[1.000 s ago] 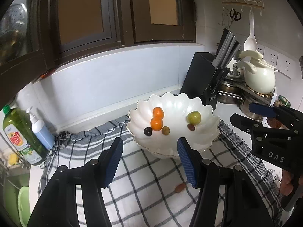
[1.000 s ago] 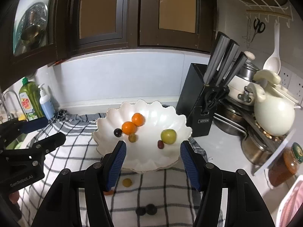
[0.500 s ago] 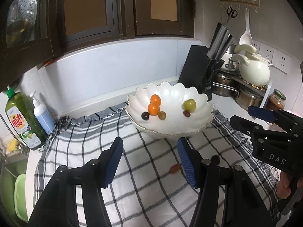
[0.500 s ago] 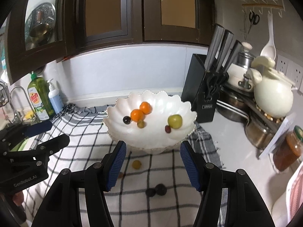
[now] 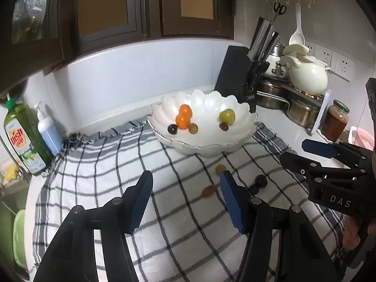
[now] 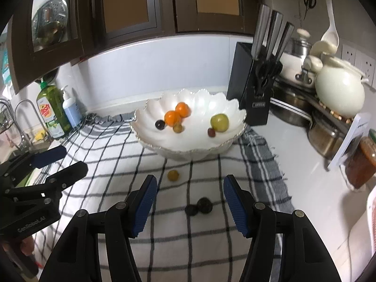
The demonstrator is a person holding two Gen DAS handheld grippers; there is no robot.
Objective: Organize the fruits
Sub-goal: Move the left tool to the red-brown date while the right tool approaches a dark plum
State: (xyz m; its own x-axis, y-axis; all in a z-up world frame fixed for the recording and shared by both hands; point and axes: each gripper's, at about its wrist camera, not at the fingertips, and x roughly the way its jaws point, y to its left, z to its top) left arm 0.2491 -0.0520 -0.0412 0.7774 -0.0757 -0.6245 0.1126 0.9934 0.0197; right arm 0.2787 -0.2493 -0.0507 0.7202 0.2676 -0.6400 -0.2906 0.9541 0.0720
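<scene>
A white scalloped bowl [image 5: 211,149] [image 6: 188,152] stands at the back of a checked cloth [image 5: 105,176]. It holds two oranges [image 5: 183,117], a green fruit [image 5: 227,116] and a few small grapes. Loose on the cloth in front lie a yellow fruit [image 5: 220,168] [image 6: 173,175], a reddish one [image 5: 208,191] and two dark ones [image 5: 261,181] [image 6: 204,204]. My left gripper [image 5: 185,181] [image 6: 74,159] is open and empty, with the reddish fruit just beside its right finger. My right gripper [image 6: 190,183] [image 5: 295,151] is open and empty above the dark pair.
A black knife block [image 6: 249,89] stands right of the bowl, with a white kettle [image 6: 338,94], steel pots and a jar [image 5: 334,121] beyond. A green soap bottle [image 5: 22,138] and a pump bottle [image 5: 48,131] stand at the left by the sink tap [image 6: 23,108].
Both grippers have drawn back from the bowl and sunk a little. The bowl now looks farther off, and the loose fruits on the cloth have come fully into view.
</scene>
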